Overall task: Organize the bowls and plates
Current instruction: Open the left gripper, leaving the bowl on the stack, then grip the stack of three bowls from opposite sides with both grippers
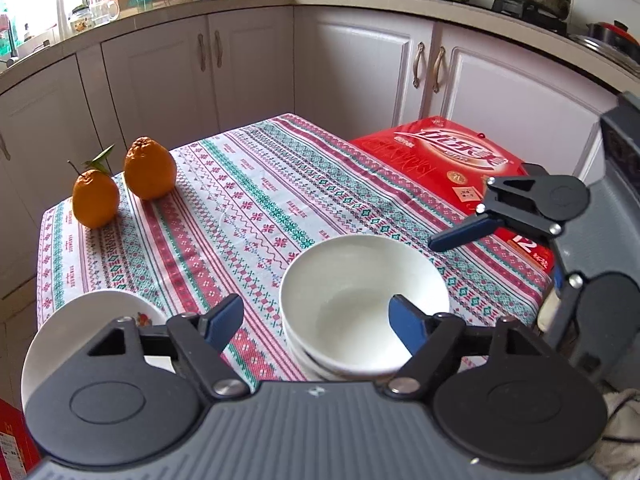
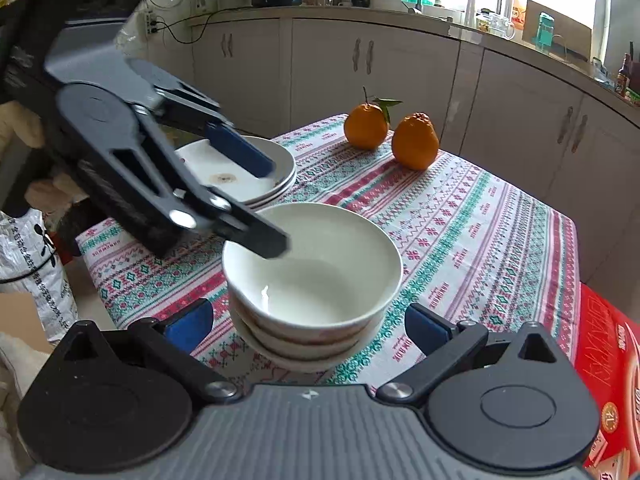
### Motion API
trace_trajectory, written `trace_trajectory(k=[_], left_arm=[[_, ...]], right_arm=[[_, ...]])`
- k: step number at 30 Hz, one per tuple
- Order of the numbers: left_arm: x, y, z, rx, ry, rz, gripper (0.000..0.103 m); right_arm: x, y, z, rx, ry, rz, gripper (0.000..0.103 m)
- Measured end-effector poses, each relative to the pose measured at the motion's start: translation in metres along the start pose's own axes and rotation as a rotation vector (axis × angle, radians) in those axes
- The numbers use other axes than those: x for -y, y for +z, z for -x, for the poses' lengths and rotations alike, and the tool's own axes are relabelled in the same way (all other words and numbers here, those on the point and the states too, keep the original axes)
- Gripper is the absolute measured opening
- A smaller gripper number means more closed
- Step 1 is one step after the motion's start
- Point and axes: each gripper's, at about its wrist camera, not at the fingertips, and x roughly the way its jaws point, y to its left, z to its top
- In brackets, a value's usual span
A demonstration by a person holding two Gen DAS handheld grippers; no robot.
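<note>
Kitchen table under a patterned cloth (image 2: 460,216): bowls (image 2: 312,272) nested to save room, plates (image 2: 256,176) stacked just behind them. Left gripper (image 2: 272,208) and right gripper (image 2: 308,324) both gape, holding nothing.

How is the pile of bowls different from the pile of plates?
The bowls are deep with tall sides; the plates are flat and shallow. The top bowl is plain white inside; the top plate has a small brownish mark. The bowls sit near the table's front edge, the plates at its corner. Both are white stacks on the patterned tablecloth.
</note>
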Motion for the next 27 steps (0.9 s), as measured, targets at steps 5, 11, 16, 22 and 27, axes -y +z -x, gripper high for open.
trace_trajectory(k=[5,11,16,22,27], left_arm=[[-0.002,-0.016,0.015,0.017,0.001,-0.002,0.085],[-0.01,-0.034,0.022,0.022,0.013,0.028,0.086],[-0.008,-0.05,0.015,-0.012,0.018,0.0,0.086],[-0.002,-0.066,-0.005,-0.067,-0.01,-0.05,0.086],[0.002,-0.072,-0.02,-0.099,-0.041,-0.084,0.086]], right_arm=[[-0.002,-0.004,0.003,-0.009,-0.029,0.003,0.103],[-0.004,-0.022,-0.014,-0.099,-0.072,0.024,0.103],[0.0,-0.039,-0.034,-0.163,-0.074,-0.012,0.103],[0.006,-0.047,-0.052,-0.214,-0.066,-0.028,0.103],[0.015,-0.047,-0.057,-0.221,-0.02,-0.072,0.103]])
